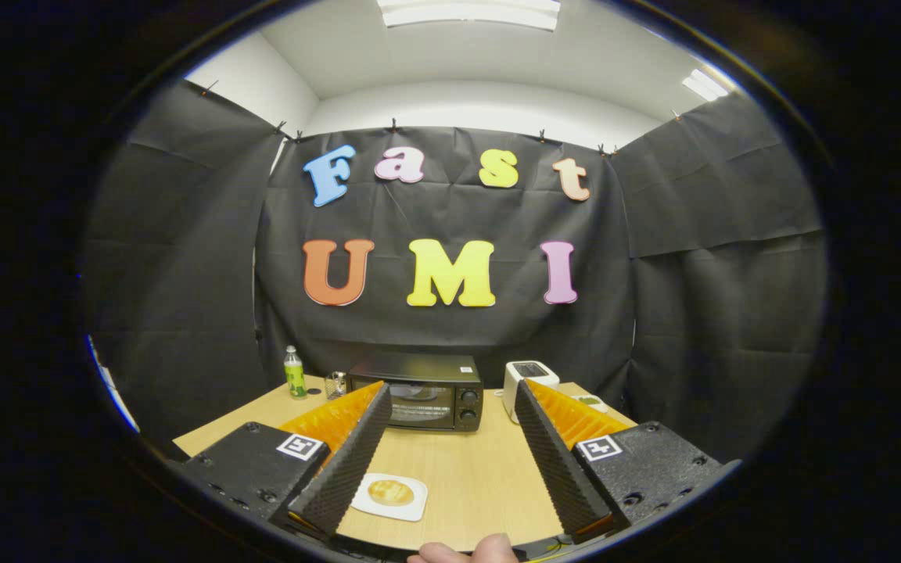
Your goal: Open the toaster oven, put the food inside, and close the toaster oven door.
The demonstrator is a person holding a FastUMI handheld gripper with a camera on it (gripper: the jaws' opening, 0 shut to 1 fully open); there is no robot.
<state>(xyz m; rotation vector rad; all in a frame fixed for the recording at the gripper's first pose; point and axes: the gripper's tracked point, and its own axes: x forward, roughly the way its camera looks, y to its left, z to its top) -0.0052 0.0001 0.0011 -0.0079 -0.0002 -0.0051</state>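
A black toaster oven (418, 391) stands at the far side of the wooden table (482, 477), its glass door closed and two knobs on its right side. A round golden pastry (390, 492) lies on a small white square plate (411, 507), near the front of the table, close to my left finger. My gripper (450, 395) hangs open above the table, its two fingers spread wide with nothing between them. The oven sits well beyond the fingertips.
A small green-labelled bottle (294, 373) and a clear glass (335, 385) stand left of the oven. A white pop-up toaster (527, 385) stands to its right, with a small flat item (593, 403) beside it. Part of a hand (466, 552) shows at the near table edge.
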